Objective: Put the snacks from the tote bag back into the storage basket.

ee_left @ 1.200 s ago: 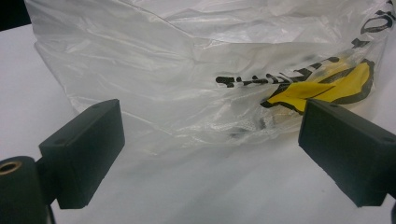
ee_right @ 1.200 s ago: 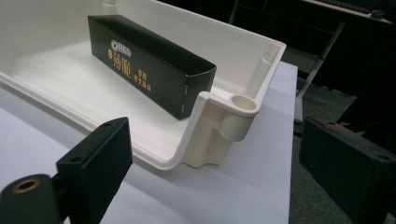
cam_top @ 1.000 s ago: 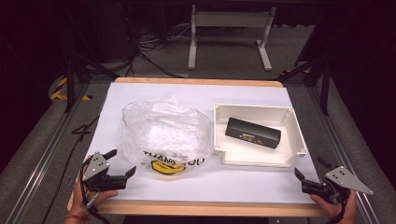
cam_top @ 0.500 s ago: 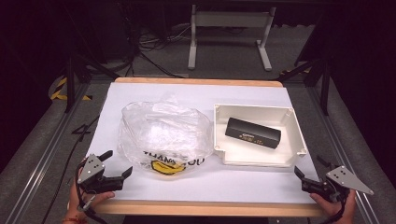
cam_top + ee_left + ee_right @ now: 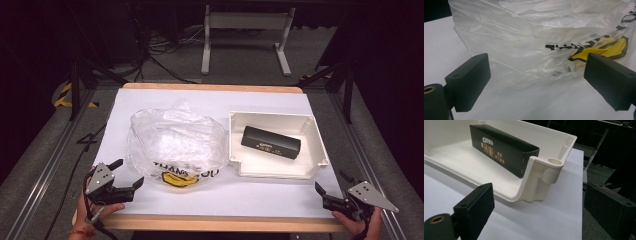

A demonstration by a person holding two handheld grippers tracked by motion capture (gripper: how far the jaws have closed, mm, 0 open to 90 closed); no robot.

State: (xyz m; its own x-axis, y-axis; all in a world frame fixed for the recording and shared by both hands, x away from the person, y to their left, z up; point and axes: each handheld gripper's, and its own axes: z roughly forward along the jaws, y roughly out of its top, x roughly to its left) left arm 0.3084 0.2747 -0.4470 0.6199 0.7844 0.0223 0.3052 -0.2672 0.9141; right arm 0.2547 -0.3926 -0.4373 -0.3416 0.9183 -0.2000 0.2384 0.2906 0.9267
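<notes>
Left of the white tray (image 5: pixel 278 170), just beside it, a crumpled clear plastic bag (image 5: pixel 175 142); inside the tray, a black Oreo box (image 5: pixel 270 142). Near the bag's front-left corner, left gripper (image 5: pixel 131 177), jaws spread, empty. Off the tray's front-right corner, right gripper (image 5: pixel 327 191), jaws likewise spread, empty.

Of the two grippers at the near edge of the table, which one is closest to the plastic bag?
The left gripper: its open jaws sit just short of the plastic bag. The right gripper is at the table's other near corner, beyond the white tray.

A lab: dark floor, trailing cables (image 5: pixel 165 55), metal stand (image 5: pixel 246 30).
</notes>
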